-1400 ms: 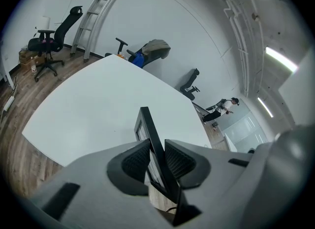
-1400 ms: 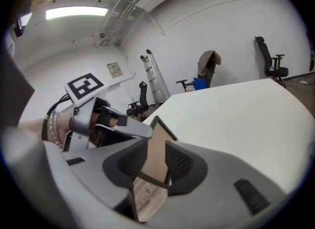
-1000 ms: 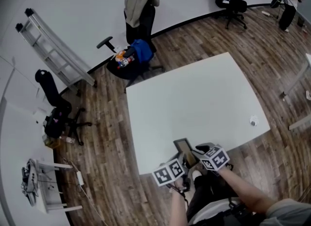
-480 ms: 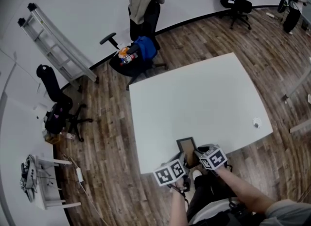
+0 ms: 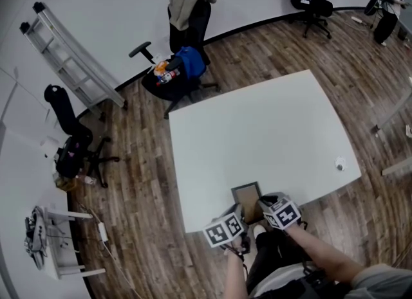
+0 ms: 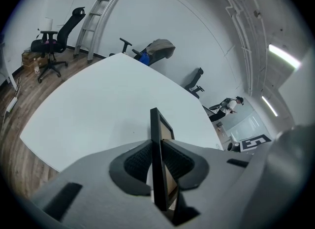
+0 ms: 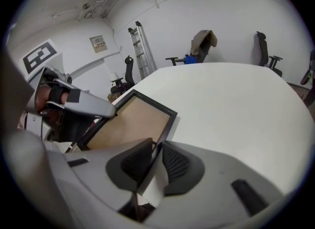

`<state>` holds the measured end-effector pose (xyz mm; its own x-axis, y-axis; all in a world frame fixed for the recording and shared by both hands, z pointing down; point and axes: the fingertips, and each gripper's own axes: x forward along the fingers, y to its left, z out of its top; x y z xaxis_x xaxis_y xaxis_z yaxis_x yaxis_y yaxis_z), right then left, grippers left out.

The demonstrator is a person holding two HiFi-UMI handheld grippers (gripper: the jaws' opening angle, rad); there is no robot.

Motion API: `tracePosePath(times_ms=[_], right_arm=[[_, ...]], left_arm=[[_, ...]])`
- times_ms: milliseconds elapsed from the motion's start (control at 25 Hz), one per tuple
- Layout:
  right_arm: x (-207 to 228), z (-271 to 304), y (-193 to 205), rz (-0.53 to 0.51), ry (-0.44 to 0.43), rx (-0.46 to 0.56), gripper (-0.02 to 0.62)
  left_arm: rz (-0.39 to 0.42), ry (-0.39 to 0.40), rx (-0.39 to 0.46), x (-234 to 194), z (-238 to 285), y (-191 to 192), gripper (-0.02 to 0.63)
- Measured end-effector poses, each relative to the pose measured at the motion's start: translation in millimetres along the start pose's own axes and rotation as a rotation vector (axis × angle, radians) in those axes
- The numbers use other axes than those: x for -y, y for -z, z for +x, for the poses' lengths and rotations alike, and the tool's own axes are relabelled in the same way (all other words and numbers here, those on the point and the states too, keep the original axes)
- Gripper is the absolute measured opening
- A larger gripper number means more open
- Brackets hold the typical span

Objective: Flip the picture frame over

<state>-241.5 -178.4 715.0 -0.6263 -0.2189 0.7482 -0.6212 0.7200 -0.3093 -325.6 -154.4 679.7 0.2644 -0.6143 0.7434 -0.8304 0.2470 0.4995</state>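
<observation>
White table, w/ picture frame at its near edge, brown side up. 2 grippers on it: left gripper clamped on frame's left edge, right gripper jaws just been closing, now pinching its right edge.

picture frame partly hidden, white speck unidentifiable

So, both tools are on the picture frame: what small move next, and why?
Probably raise the picture frame clear of the table to turn it. The left tool clamps one side, and the right tool has just been closing its jaws onto the other.
</observation>
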Motion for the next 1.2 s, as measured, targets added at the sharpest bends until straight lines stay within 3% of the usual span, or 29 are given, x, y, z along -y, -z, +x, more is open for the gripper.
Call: tracePosePath(times_ms=[520, 800, 1200], right_arm=[[10, -1, -10, -0.06, 0.06, 0.007, 0.069], [14, -1, -10, -0.05, 0.073, 0.002, 0.069], [13, 1, -9, -0.138, 0.128, -0.018, 0.072]], left_arm=[[0.024, -0.069, -0.027, -22, 24, 16, 0.069], [0.086, -0.109, -0.051, -25, 35, 20, 0.069], [0.152, -0.183, -0.069, -28, 40, 22, 0.069]])
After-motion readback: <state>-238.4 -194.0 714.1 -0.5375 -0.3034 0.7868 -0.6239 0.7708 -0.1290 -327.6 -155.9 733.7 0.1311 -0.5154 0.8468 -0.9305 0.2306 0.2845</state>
